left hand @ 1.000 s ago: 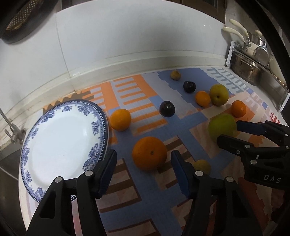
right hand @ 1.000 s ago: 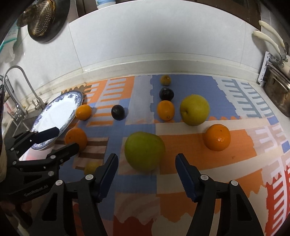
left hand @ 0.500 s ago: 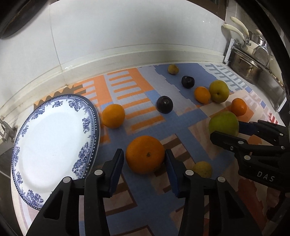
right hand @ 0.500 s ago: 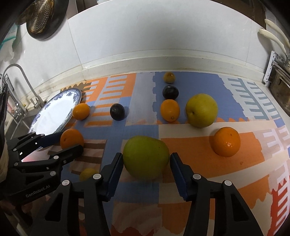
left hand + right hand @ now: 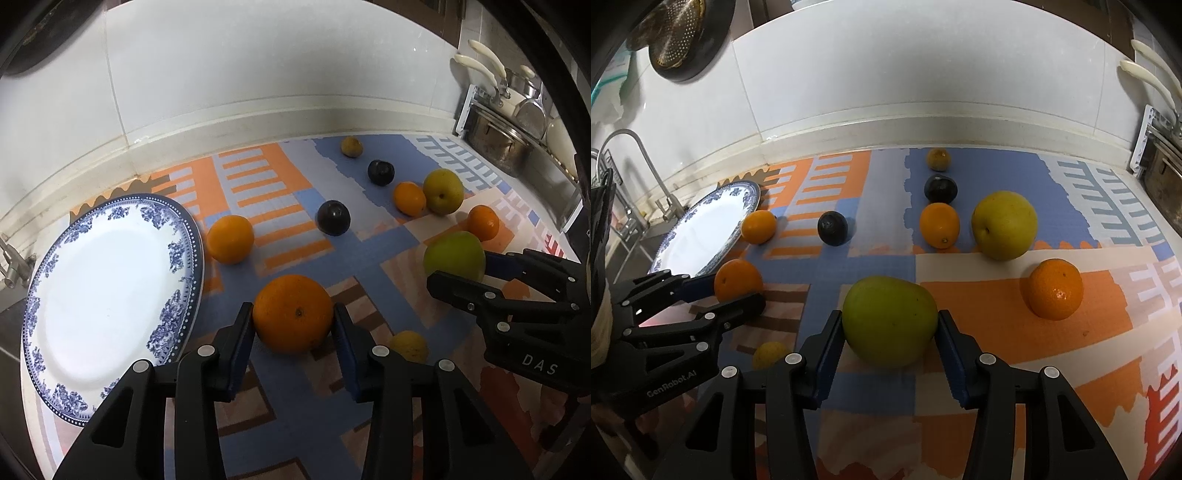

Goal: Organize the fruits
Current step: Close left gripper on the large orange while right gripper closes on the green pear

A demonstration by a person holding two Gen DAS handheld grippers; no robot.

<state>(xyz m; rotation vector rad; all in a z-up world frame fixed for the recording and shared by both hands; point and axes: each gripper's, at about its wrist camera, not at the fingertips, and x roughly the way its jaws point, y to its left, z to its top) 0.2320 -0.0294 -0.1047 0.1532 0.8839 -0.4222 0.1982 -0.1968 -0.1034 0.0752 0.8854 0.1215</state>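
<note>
A large orange (image 5: 293, 314) lies on the patterned mat (image 5: 369, 258) just right of the blue-and-white plate (image 5: 110, 295). My left gripper (image 5: 293, 314) has its jaws closing on it, and both pads touch its sides. A big green fruit (image 5: 890, 321) sits between the pads of my right gripper (image 5: 890, 321), which press on its flanks. In the left wrist view the right gripper (image 5: 460, 269) clasps that green fruit (image 5: 454, 254) at the right. The plate holds nothing.
Scattered on the mat are other oranges (image 5: 1056, 293) (image 5: 940, 225) (image 5: 759, 227), two dark plums (image 5: 833, 228) (image 5: 940, 188), a yellow pear (image 5: 1004, 225) and small yellow fruits (image 5: 770, 354) (image 5: 938, 158). A faucet (image 5: 628, 162) stands left, steel pots (image 5: 498, 140) right, the tiled wall behind.
Both grippers have narrowed from wide open until their pads touch the fruit between them, the left around the orange, the right around the green fruit. Neither fruit has left the mat.
</note>
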